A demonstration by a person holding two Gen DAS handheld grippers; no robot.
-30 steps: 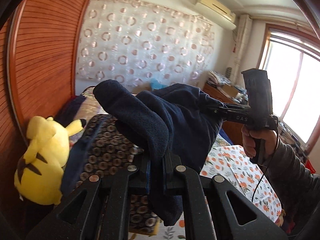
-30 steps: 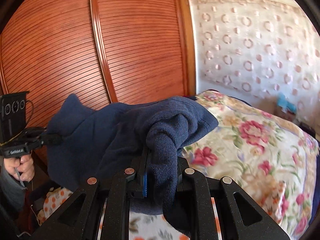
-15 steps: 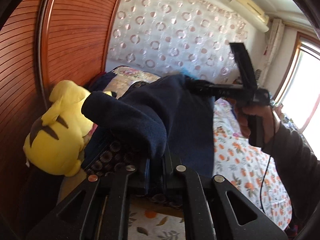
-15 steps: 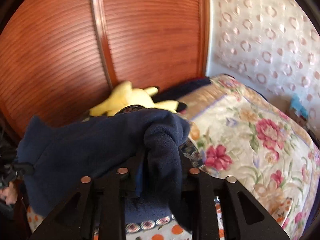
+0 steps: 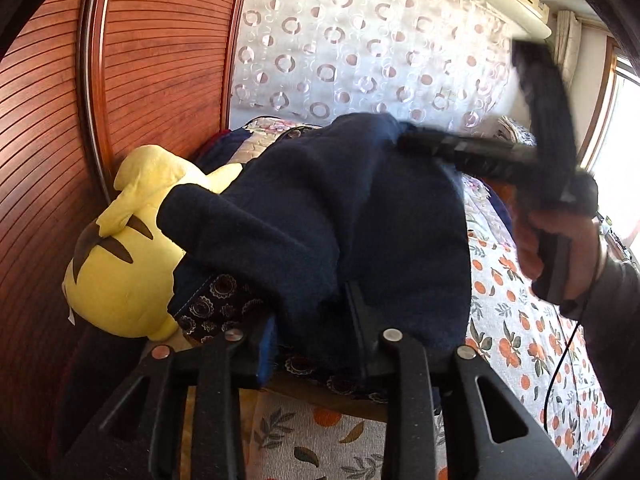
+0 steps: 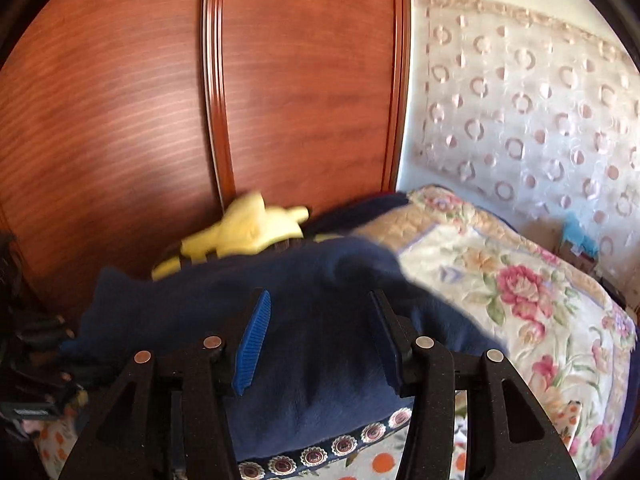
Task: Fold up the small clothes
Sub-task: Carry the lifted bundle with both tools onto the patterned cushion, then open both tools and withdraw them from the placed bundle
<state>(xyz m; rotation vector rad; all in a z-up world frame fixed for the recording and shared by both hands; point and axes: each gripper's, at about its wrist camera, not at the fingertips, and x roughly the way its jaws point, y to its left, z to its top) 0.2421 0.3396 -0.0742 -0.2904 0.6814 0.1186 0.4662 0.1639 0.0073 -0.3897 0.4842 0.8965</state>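
Observation:
A navy fleece garment (image 5: 340,216) lies folded on a dark patterned cloth (image 5: 216,304) on the bed. In the left wrist view my left gripper (image 5: 312,308) has its jaws opening, with the garment's near edge between them and the blue pad (image 5: 266,344) bare. In the right wrist view my right gripper (image 6: 320,296) also has opening jaws, straddling the garment (image 6: 304,344) with both pads (image 6: 252,340) clear of the cloth. From the left wrist view the right gripper (image 5: 412,142) reaches the garment's far end, held by a hand (image 5: 560,248).
A yellow plush toy (image 5: 120,264) leans against the wooden wardrobe (image 5: 160,80) just left of the garment. A floral quilt (image 6: 500,280) lies beyond on the right. The orange-print sheet (image 5: 520,340) covers the bed. A ringed curtain (image 5: 360,52) hangs behind.
Both grippers came down and brought the garment from mid-air onto the patterned cloth by the plush toy. Both sets of jaws, shut on the fleece before, now stand apart.

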